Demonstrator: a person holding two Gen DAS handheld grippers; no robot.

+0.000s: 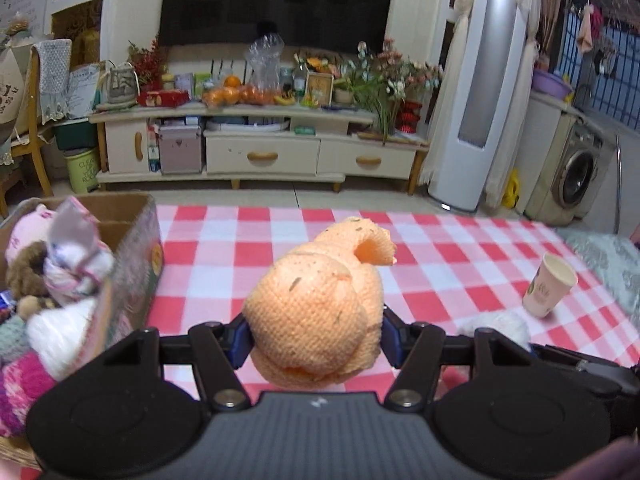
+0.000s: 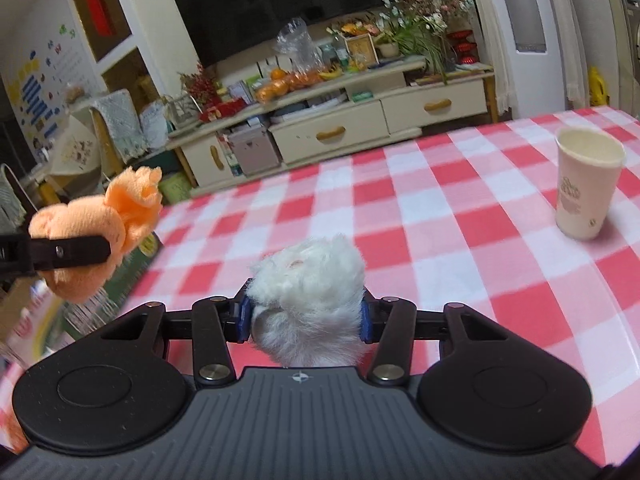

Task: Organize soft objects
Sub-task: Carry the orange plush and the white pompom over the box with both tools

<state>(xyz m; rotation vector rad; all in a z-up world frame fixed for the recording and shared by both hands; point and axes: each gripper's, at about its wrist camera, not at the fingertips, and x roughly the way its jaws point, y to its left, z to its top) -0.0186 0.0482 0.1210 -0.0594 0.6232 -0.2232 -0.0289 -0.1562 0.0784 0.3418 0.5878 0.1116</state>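
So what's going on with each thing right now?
Orange knitted bundle: squeezed in the left gripper, lifted off the table.
White fluffy ball: squeezed in the right gripper.
Cardboard box: open, full of soft things.
Paper cup: upright, looks empty.
Checked tablecloth: spread flat.

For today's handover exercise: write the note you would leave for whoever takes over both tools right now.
Left tool: shut on the orange knitted bundle, held above the checked table.
Right tool: shut on the white fluffy toy.
Cardboard box at the table's left already holds several soft things.
Paper cup stands upright at the right.
Left to do: put both held items into the box.
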